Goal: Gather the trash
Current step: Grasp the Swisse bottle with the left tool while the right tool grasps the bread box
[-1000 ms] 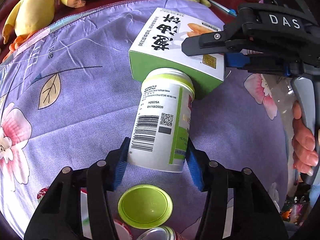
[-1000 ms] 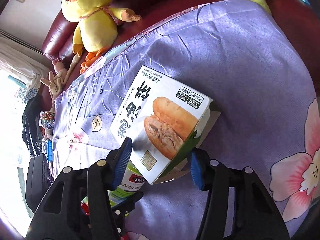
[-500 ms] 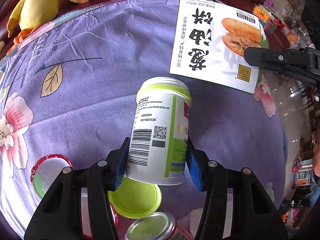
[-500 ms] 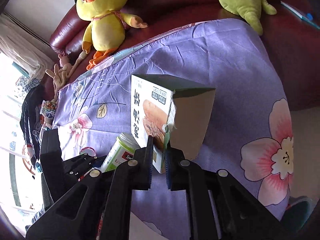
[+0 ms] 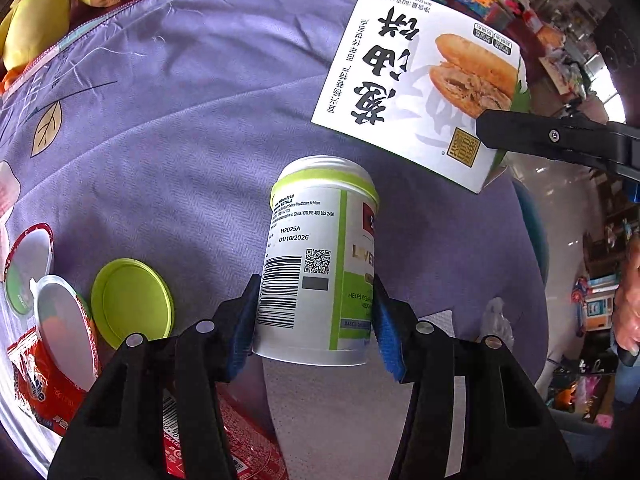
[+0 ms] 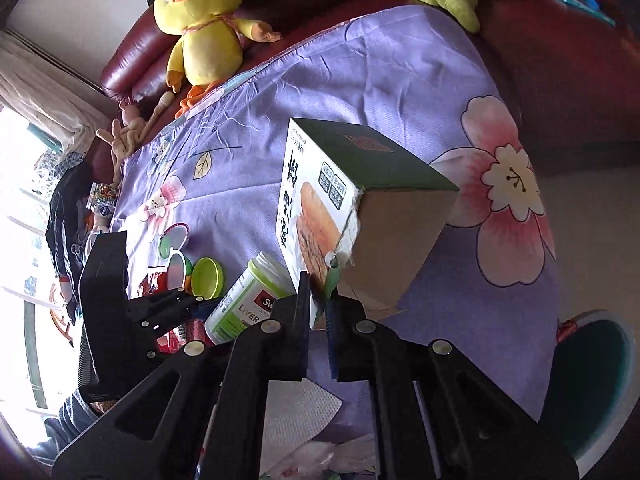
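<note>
A white-and-green supplement jar (image 5: 320, 264) hangs tilted above the purple floral cloth (image 5: 160, 120), with my left gripper (image 5: 316, 296) shut on its lower body. A white food box (image 5: 416, 80) with a sandwich picture is held up at the right, one black finger (image 5: 552, 136) of my right gripper crossing its corner. In the right wrist view my right gripper (image 6: 318, 300) is shut on the torn bottom edge of the food box (image 6: 372, 156), which stands tipped up off the cloth. The jar (image 6: 248, 296) and my left gripper (image 6: 188, 304) show to its left.
On the cloth at the left lie a green lid (image 5: 132, 304), a red-rimmed lid (image 5: 28, 264) and an orange-wrapped cup (image 5: 60, 344). A red pack (image 5: 224, 440) and white tissue (image 5: 352, 412) lie below. A yellow duck plush (image 6: 204, 24) sits behind; a teal bin (image 6: 592, 380) stands right.
My right gripper went from open around the box to shut on its edge and lifted it, tipping it up. My left gripper carried the jar rightward, away from the green lid.
</note>
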`<state>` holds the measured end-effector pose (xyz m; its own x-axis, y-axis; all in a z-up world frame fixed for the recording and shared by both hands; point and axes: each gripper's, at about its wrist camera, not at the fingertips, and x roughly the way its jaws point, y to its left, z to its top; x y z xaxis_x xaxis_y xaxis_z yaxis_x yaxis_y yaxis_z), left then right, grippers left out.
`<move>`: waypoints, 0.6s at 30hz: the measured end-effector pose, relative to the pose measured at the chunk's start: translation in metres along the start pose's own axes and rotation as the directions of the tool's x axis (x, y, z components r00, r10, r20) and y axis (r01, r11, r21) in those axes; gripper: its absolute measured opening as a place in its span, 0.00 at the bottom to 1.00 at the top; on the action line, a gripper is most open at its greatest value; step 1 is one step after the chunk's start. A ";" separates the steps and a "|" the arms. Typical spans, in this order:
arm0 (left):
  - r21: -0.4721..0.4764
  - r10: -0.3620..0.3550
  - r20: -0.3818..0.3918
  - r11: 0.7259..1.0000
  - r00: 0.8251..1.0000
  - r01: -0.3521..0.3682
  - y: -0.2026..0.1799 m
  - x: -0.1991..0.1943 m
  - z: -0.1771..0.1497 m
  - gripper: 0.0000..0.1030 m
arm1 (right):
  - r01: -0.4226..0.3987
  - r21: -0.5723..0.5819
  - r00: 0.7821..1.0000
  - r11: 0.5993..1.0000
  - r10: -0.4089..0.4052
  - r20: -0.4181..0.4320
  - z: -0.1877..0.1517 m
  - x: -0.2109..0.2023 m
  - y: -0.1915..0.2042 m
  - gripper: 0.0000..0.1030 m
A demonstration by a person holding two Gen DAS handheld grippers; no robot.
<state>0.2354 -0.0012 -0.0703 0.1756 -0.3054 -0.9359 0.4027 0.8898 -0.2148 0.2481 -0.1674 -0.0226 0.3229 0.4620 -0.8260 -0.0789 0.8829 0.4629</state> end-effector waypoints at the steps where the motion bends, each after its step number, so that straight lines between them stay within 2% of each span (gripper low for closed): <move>1: -0.012 0.016 0.004 1.000 1.000 -0.015 0.001 0.000 0.001 0.52 | -0.005 0.012 1.000 1.000 0.005 0.005 0.000 0.001 -0.002 0.14; 2: -0.028 0.034 0.008 0.999 0.999 -0.034 0.002 0.000 0.002 0.53 | -0.006 0.016 1.000 1.000 0.006 0.013 0.002 0.003 -0.003 0.17; 4: -0.056 0.057 0.017 0.997 0.998 -0.056 0.009 -0.003 0.004 0.54 | -0.010 0.023 1.000 1.000 0.009 0.023 0.006 0.009 -0.003 0.34; 5: -0.067 0.059 0.020 0.996 0.998 -0.057 0.012 -0.004 0.005 0.54 | -0.015 0.030 1.000 0.999 0.014 0.027 0.008 0.013 -0.003 0.46; 10: -0.116 0.064 0.013 0.991 0.998 -0.062 0.034 -0.004 0.005 0.56 | -0.049 0.050 0.998 0.998 0.046 0.045 0.018 0.039 -0.001 0.47; 12: -0.129 0.074 0.017 0.989 0.997 -0.071 0.039 -0.004 -0.011 0.57 | -0.053 0.064 0.998 0.997 0.050 0.045 0.021 0.048 -0.003 0.47; 14: -0.127 0.080 0.019 0.989 0.997 -0.077 0.042 -0.002 -0.019 0.57 | -0.045 0.066 0.998 0.997 0.042 0.047 0.022 0.054 -0.003 0.37; 15: -0.123 0.086 0.025 0.989 0.996 -0.083 0.042 -0.005 -0.022 0.57 | -0.047 0.058 0.998 0.997 0.045 0.044 0.022 0.056 -0.002 0.18; 16: -0.119 0.104 0.029 0.988 0.994 -0.100 0.043 -0.007 -0.016 0.53 | -0.047 0.049 0.998 0.998 0.045 0.044 0.021 0.054 0.001 0.15; 18: -0.106 0.139 0.044 0.985 0.989 -0.134 0.039 -0.009 -0.015 0.52 | -0.001 0.011 0.998 1.000 0.000 0.055 0.018 0.047 0.009 0.13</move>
<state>0.2365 0.0410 -0.0747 0.2691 -0.1935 -0.9435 0.2781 0.9535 -0.1162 0.2797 -0.1395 -0.0509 0.3740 0.4569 -0.8070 -0.0690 0.8815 0.4671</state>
